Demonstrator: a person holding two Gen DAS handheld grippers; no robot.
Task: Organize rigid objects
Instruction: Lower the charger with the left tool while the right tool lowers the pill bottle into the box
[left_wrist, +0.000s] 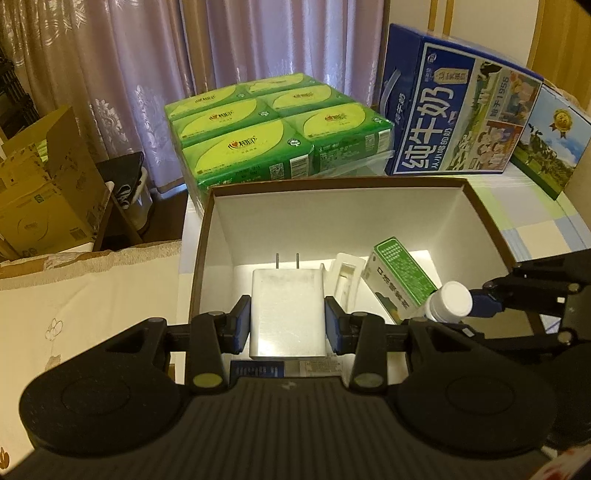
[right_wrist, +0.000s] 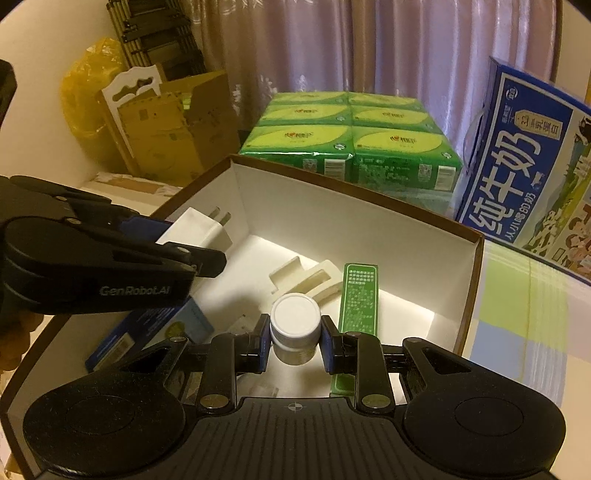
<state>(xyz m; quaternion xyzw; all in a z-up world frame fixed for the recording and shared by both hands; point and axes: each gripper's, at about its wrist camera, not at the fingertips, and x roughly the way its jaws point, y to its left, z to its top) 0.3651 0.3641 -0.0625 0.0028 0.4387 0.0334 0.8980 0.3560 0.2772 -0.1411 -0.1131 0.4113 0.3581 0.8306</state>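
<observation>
My left gripper (left_wrist: 288, 325) is shut on a white plug-in charger (left_wrist: 287, 314) with its two prongs pointing away, held over the open brown-rimmed white box (left_wrist: 332, 184). My right gripper (right_wrist: 294, 339) is shut on a small white-capped bottle (right_wrist: 294, 321) inside the same box (right_wrist: 354, 206). In the right wrist view the left gripper (right_wrist: 162, 236) and the charger (right_wrist: 201, 230) show at the left. The bottle (left_wrist: 448, 301) shows at the right in the left wrist view. A green carton (left_wrist: 400, 278) (right_wrist: 358, 299) and a cream plastic insert (left_wrist: 345, 275) (right_wrist: 306, 278) lie in the box.
A blue box (right_wrist: 147, 328) lies at the box's near left. Behind the box stand green tissue packs (left_wrist: 273, 129) (right_wrist: 351, 140) and a blue milk carton case (left_wrist: 454, 110) (right_wrist: 524, 170). Cardboard boxes (left_wrist: 44, 184) stand at the left. A checked tablecloth (right_wrist: 524, 325) lies at the right.
</observation>
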